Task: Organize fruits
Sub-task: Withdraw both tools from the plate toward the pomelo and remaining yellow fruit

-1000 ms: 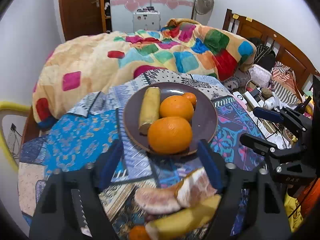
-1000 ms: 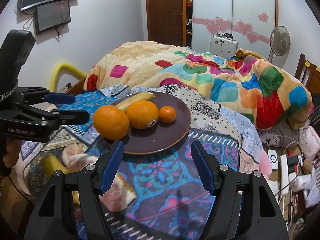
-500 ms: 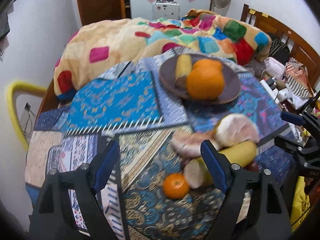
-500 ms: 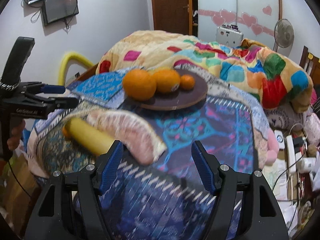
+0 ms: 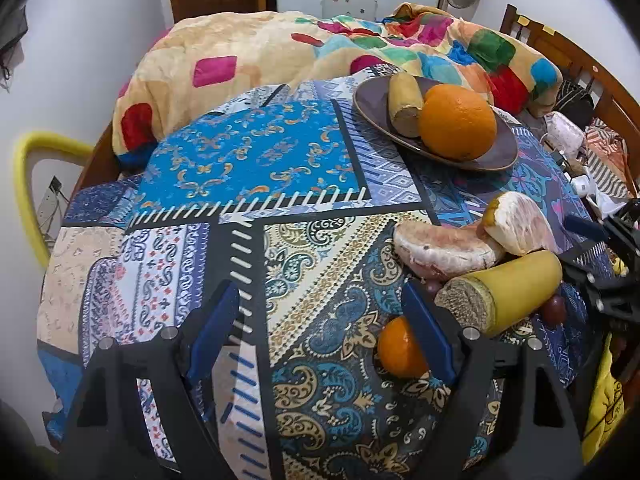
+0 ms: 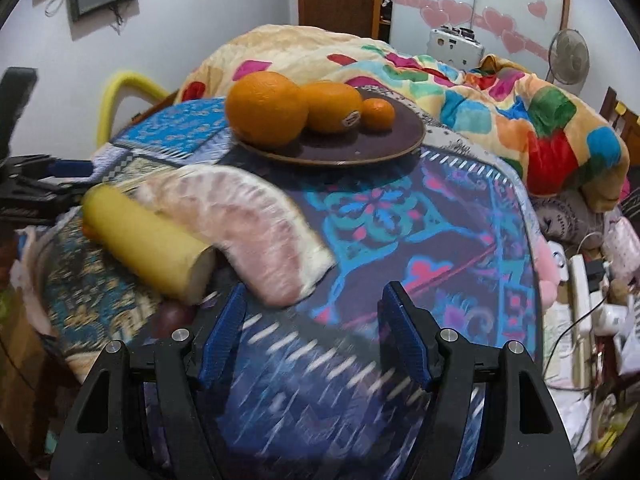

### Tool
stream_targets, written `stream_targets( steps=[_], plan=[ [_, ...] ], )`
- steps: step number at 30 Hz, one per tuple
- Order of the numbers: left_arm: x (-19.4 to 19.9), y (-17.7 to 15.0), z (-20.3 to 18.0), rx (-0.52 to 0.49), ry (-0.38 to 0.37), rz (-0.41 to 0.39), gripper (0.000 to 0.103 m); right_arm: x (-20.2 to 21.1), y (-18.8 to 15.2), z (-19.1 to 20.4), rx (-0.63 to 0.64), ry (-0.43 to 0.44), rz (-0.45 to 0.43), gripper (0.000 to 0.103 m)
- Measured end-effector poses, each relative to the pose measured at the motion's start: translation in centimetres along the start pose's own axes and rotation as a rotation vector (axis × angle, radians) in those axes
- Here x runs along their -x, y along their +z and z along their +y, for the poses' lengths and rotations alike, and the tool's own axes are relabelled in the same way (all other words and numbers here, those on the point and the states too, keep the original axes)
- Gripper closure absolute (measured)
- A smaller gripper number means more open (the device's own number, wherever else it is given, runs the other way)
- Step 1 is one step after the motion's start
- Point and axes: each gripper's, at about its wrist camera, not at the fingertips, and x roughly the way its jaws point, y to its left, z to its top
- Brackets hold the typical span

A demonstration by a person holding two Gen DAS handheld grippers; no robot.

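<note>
Two grippers hang spread and empty over the patterned bedspread (image 5: 256,152), and both have pulled back in the last second: a second ago each looked closely at the brown plate (image 6: 404,136), now each takes in the loose fruit at the near edge of the bed. The left gripper (image 5: 320,332) has its jaws wide apart, its right finger standing in front of a small mandarin (image 5: 394,350) on the cloth. The right gripper (image 6: 314,332) is likewise released, its view smeared by motion, with a pomelo segment (image 6: 256,232) just beyond its left finger.

The plate, toward the far edge of the bedspread against the quilt (image 6: 520,92), carries a large orange (image 6: 266,108), a second orange (image 6: 330,106), a small mandarin (image 6: 378,114) and a banana piece (image 5: 404,102). Off the plate lie two pomelo segments (image 5: 444,248), touching each other, a cut banana half (image 5: 512,288) leaning against them, the mandarin and what look like grapes (image 5: 554,308) beside the banana.

The shift away from the plate suggests the next pick comes from this pile; the mandarin sits nearest the left jaws
</note>
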Motion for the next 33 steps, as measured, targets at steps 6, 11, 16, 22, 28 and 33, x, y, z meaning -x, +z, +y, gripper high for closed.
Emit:
stream_targets(
  steps=[6, 11, 16, 22, 28, 33],
  plan=[
    [-0.3, 0.2, -0.6, -0.016, -0.009, 0.000, 0.020, -0.1, 1.8, -2.5, -0.117, -0.004, -0.045, 0.036],
    [-0.1, 0.1, -1.3, -0.033, 0.001, -0.004, 0.020, 0.7, 0.3, -2.0, -0.110, 0.054, -0.030, 0.035],
    [0.3, 0.0, -2.8, -0.052, -0.024, 0.005, 0.022, 1.1, -1.3, -0.3, -0.055, 0.074, -0.015, 0.036],
    [0.4, 0.2, -5.7, -0.144, 0.048, -0.014, 0.023, 1.4, -1.5, -1.6, -0.098, 0.050, -0.034, 0.036],
    [0.1, 0.2, -8.1, -0.140, -0.017, 0.002, 0.023, 2.3, -2.0, -4.3, -0.160, 0.021, -0.052, 0.036],
    [0.5, -0.7, -10.1, -0.177, -0.041, 0.001, 0.023, 1.9, -1.5, -5.8, -0.189, -0.017, -0.056, 0.036]
  ],
)
